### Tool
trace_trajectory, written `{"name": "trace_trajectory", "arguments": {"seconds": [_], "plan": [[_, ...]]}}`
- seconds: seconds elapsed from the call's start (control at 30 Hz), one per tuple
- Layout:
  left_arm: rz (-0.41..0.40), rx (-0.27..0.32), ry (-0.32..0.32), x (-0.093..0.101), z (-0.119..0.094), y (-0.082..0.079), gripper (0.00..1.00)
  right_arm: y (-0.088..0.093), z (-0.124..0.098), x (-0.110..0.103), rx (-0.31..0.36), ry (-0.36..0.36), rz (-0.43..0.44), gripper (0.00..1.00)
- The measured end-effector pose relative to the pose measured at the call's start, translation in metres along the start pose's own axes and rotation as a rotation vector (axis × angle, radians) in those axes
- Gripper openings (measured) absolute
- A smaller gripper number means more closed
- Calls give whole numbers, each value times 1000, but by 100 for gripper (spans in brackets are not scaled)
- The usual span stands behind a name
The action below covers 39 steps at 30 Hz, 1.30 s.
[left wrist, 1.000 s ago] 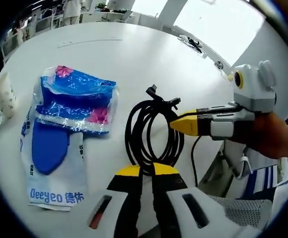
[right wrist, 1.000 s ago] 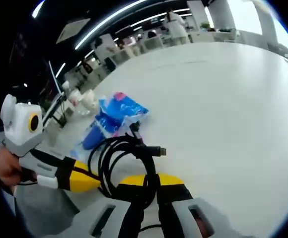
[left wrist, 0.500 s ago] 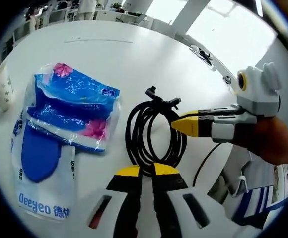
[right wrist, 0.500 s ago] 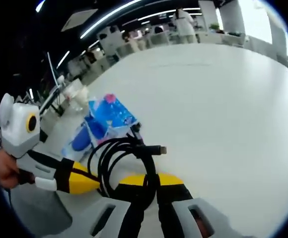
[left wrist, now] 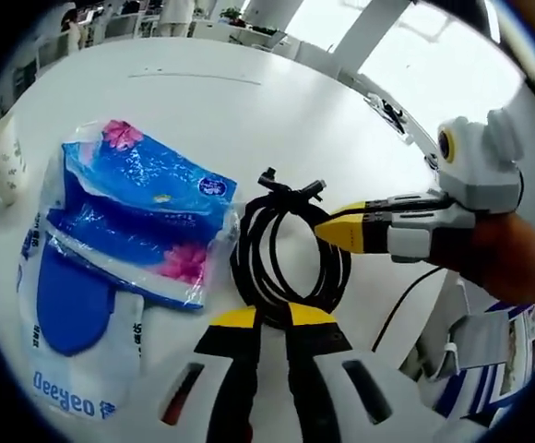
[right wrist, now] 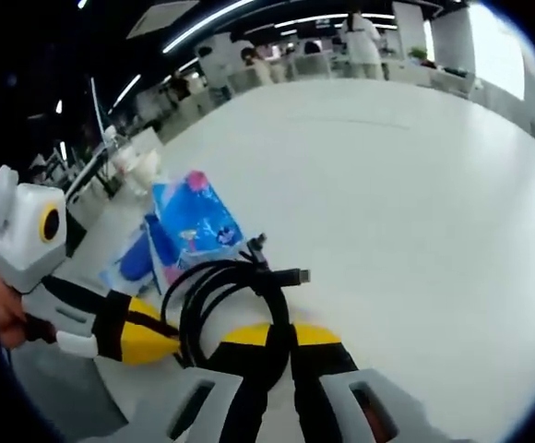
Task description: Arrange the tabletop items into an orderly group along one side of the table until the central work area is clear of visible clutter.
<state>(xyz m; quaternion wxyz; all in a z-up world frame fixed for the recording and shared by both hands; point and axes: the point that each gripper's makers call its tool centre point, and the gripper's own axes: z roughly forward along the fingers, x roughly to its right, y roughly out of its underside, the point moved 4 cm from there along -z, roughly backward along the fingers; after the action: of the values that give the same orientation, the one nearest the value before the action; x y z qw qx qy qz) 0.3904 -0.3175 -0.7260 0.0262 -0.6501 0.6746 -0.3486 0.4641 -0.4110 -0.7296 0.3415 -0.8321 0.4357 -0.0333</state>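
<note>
Pinching the coiled black cable [left wrist: 286,258] from opposite sides, both grippers' fingers are closed on it, its loop just beside the blue tissue pack [left wrist: 143,217] on the table [left wrist: 249,101].

Cup [left wrist: 5,166] cut by edge — far figures blurred.

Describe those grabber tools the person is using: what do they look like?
Each gripper has two black jaws capped with yellow tips, set in a pale grey body with slotted openings. The right gripper in the left gripper view shows a pointed yellow tip, a black band and a white-grey body, held by a bare hand.
</note>
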Motion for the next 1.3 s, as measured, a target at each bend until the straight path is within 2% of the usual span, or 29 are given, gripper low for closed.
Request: {"name": "trace_trajectory", "arguments": {"seconds": [0.37, 0.47, 0.53, 0.67, 0.83, 0.93, 1.07, 1.3], "plan": [[-1, 40, 11, 0, -7, -9, 7, -7, 10, 0, -14, -24, -42, 4], [15, 34, 8, 0, -10, -6, 5, -9, 11, 2, -13, -17, -42, 4], [38, 26, 3, -1, -12, -4, 0, -10, 11, 3, -10, -13, -43, 4], [49, 30, 6, -1, -16, -3, 0, -10, 10, 5, -10, -1, -46, 5], [73, 31, -2, -1, -21, -2, 0, -16, 4, 7, 31, 9, -1, 6], [84, 32, -10, -2, -26, -1, 0, -20, 0, 8, 50, 22, 8, 2], [88, 37, -19, -5, -31, 1, 0, -24, -4, 5, 65, 24, 8, 3], [85, 38, -43, -14, -39, 2, 0, -21, -9, -2, 91, 29, 41, 4]]}}
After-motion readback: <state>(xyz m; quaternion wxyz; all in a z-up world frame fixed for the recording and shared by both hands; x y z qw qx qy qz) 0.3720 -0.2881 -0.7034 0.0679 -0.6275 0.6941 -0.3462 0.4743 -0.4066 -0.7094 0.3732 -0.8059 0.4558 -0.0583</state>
